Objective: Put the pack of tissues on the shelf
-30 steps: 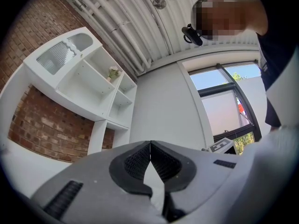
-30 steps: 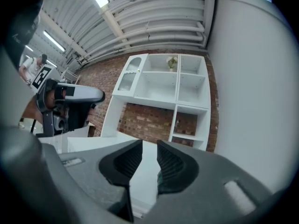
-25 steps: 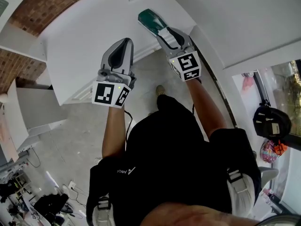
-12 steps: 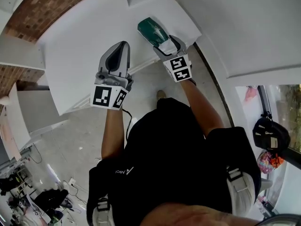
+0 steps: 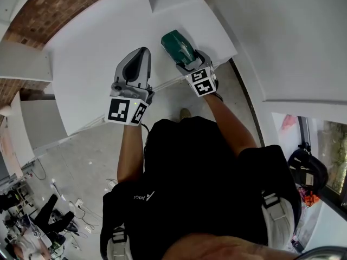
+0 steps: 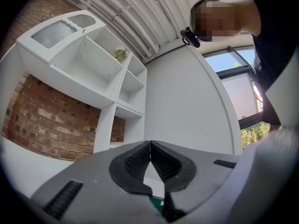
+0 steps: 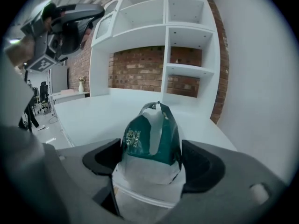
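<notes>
- Right, my right gripper has its jaws opening, spread wide either side of the soft dark-green and white plastic pack of tissues; the pads look to be just coming off its sides.
- The pack sits on the broad white shelf surface, near the right-hand wall and in front of the white cubby shelving against the brick wall.
- So the carry looks finished. I judge the placing nearly done: what's left is to clear my jaws without dragging the pack, then draw back.
- My left gripper hovers above the same surface, to the left of the pack. Its jaws are pressed together with nothing between them.
- The pack itself: glossy green film at the far end, gathered into a crinkled, peaked flap. There's a small printed emblem I can't read, and white wrapping at the end nearest me.
- It looks light and squashy, liable to shift if a pad catches the film.
</notes>
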`<move>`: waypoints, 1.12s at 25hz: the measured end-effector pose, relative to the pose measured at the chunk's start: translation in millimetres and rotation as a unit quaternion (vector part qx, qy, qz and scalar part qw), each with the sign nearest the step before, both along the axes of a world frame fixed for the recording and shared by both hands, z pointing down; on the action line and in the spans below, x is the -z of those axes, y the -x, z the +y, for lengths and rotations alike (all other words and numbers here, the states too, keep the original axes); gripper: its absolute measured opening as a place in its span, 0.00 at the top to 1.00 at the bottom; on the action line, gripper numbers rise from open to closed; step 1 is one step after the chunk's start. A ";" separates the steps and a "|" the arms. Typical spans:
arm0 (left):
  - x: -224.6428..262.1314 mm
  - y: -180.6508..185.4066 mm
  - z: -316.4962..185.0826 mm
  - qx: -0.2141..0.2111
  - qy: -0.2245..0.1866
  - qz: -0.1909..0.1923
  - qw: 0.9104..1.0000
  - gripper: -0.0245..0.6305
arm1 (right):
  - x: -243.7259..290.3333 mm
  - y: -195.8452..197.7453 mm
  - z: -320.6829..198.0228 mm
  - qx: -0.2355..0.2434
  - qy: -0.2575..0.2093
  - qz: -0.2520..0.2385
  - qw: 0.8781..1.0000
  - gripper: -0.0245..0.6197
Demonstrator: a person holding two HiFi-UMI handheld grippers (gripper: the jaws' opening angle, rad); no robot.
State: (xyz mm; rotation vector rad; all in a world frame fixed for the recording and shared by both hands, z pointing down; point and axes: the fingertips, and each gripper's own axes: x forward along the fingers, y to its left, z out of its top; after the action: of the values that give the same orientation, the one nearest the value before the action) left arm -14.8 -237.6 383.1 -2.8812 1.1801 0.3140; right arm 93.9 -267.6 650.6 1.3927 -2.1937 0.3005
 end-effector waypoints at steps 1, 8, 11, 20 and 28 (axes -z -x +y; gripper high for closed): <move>-1.3 -0.8 -3.1 0.000 0.002 -0.001 1.000 0.96 | -3.3 -0.4 -1.5 0.001 0.004 0.003 1.000 0.35; -5.3 0.8 -21.8 -0.010 0.010 -0.002 1.000 0.96 | -11.0 1.4 -4.7 0.004 0.003 0.009 1.000 0.54; -2.2 -0.4 -31.2 -0.022 0.010 -0.003 1.000 0.96 | -4.7 3.3 -6.8 0.006 -0.005 0.014 1.000 0.62; 8.9 -2.2 -53.5 -0.045 0.004 0.001 0.999 0.96 | 46.9 -7.4 -19.7 -0.025 -0.053 -0.009 0.998 0.70; 30.1 -3.5 -64.5 -0.047 -0.002 0.010 0.999 0.96 | 160.2 -18.4 -30.3 -0.026 -0.133 -0.019 0.991 0.70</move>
State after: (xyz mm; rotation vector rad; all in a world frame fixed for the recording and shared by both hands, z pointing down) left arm -11.3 -302.1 353.0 -2.9422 1.0483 0.3465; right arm 112.4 -297.9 490.4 1.5990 -2.2953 0.0531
